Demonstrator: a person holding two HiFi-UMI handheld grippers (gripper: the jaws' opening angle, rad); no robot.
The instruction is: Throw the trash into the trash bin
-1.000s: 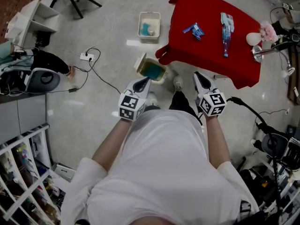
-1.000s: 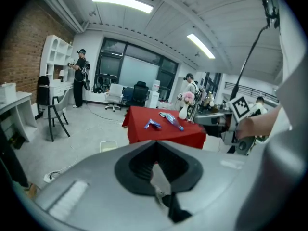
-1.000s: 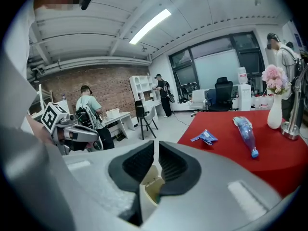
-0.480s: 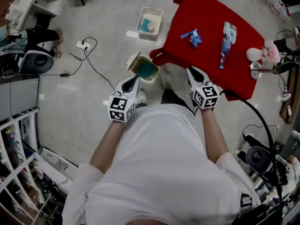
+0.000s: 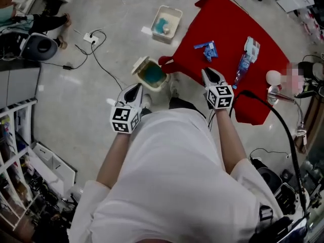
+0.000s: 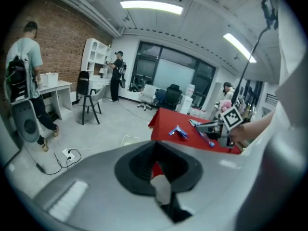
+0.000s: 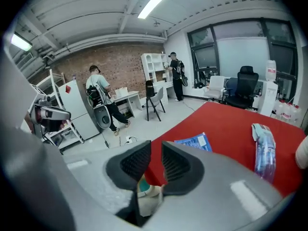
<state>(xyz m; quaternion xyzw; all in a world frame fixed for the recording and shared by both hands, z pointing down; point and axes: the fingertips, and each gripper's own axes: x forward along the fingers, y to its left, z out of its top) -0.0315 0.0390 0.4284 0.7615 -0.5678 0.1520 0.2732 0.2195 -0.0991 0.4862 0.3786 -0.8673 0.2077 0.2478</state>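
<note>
A blue wrapper (image 5: 206, 48) (image 7: 193, 142), a plastic bottle (image 5: 242, 64) (image 7: 263, 154) and a pale packet (image 5: 251, 43) lie on the red-covered table (image 5: 230, 29). My right gripper (image 5: 209, 75) (image 7: 156, 147) reaches over the table's near edge, short of the wrapper. Its jaws have just been opening and stand a narrow slit apart, with nothing between them. On the floor by the table's corner stands the beige trash bin (image 5: 150, 74) with a blue-green liner. My left gripper (image 5: 133, 91) (image 6: 155, 143) hangs just beside it, pads together and empty.
A white tub (image 5: 167, 21) holding something blue sits on the floor beyond the bin. A power strip (image 5: 89, 36) and cables trail at the left. Shelving (image 5: 20, 151) lines the left side. A pale round thing (image 5: 273, 77) rests at the table's right edge. People stand by desks (image 7: 98, 97).
My right gripper has come forward from beside my leg to over the table's near edge. The left gripper has shifted a little beside the bin. The view has swung, showing more of the table.
</note>
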